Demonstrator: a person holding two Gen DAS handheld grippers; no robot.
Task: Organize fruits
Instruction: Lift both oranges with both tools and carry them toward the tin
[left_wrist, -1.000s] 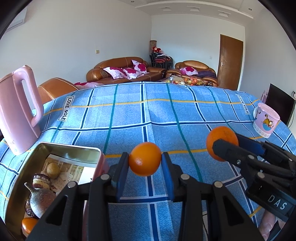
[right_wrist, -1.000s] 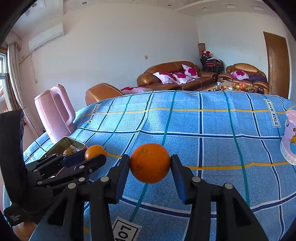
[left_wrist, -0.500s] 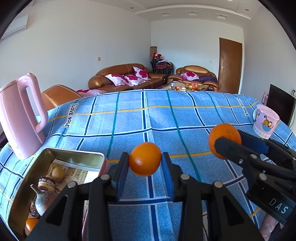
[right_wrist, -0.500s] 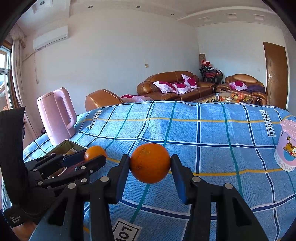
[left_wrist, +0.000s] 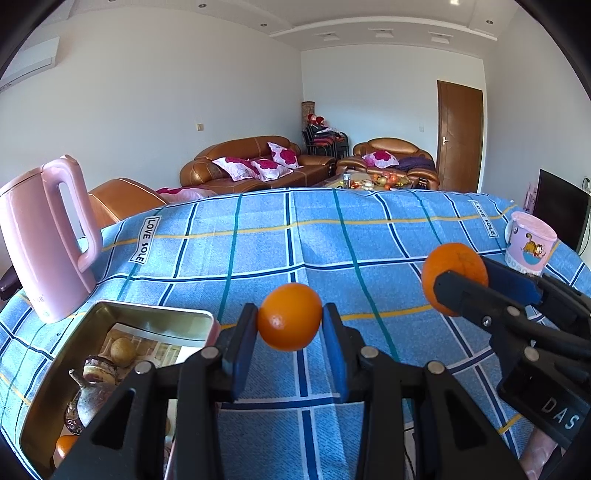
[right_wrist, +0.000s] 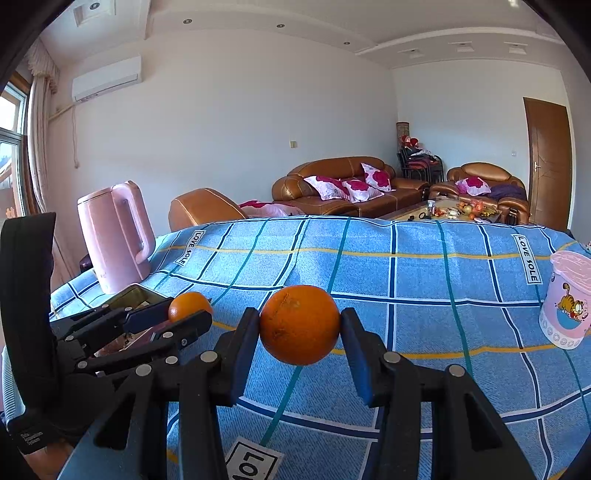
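Both views tilted up; pink kettle (left_wrist: 44, 240) flanks metal tin (left_wrist: 110, 325).

wrist views side by side, shared table (left_wrist: 369, 229)

Both tongs were matte black plastic, and the left tongs (left_wrist: 290, 325) carried blue pads and round silver screw heads along the arms. The right tongs (right_wrist: 300, 326) matched them, their body stamped with white "DAS" lettering, seen from the left camera.
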